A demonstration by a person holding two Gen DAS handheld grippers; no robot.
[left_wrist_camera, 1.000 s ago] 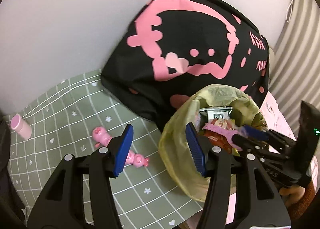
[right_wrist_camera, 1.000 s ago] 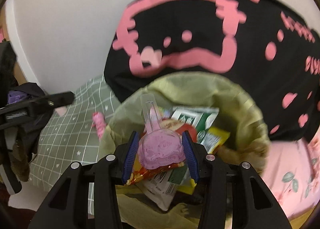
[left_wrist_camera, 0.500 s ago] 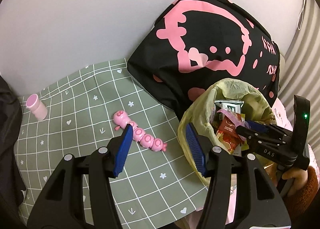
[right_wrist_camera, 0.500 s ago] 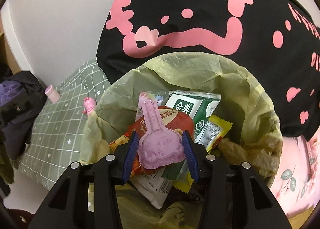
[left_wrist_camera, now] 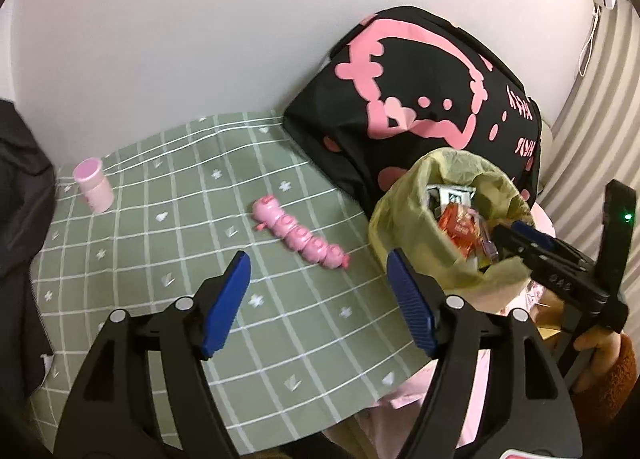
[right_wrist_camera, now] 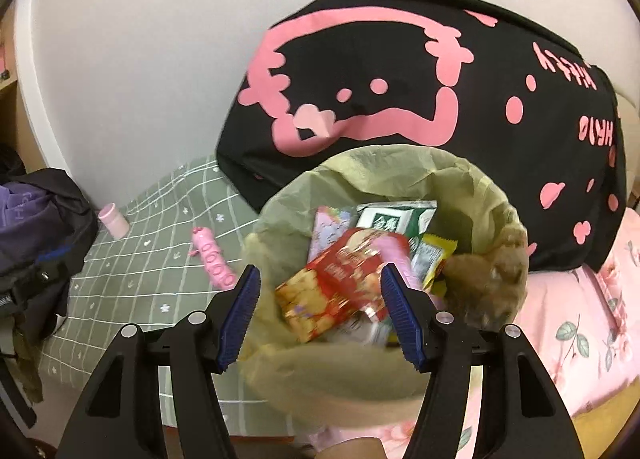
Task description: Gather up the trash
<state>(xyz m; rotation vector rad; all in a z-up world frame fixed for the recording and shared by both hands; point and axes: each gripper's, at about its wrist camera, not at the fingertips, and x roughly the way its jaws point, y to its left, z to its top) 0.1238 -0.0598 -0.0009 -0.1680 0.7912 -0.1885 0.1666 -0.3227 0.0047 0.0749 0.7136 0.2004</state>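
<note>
A yellow-green trash bag (right_wrist_camera: 460, 179) stands open at the bed's edge, filled with snack wrappers such as a red cracker packet (right_wrist_camera: 340, 287). My right gripper (right_wrist_camera: 320, 307) is open and empty, hovering over the bag's near rim. The pink piece it held lies among the wrappers (right_wrist_camera: 400, 255). The bag also shows in the left wrist view (left_wrist_camera: 404, 227) with the right gripper (left_wrist_camera: 520, 235) over its mouth. My left gripper (left_wrist_camera: 320, 299) is open and empty above the green checked cloth (left_wrist_camera: 160, 251). A pink caterpillar toy (left_wrist_camera: 300, 235) lies just ahead of it.
A small pink bottle (left_wrist_camera: 94, 185) stands at the cloth's far left. A large black bag with pink print (left_wrist_camera: 420, 99) leans on the white wall behind the trash bag. Dark clothes (right_wrist_camera: 36, 219) pile at the left. Pink floral bedding (right_wrist_camera: 580, 319) lies to the right.
My right gripper opened and dropped the pink piece into the trash bag. My left gripper swung left, away from the bag and over the cloth.
</note>
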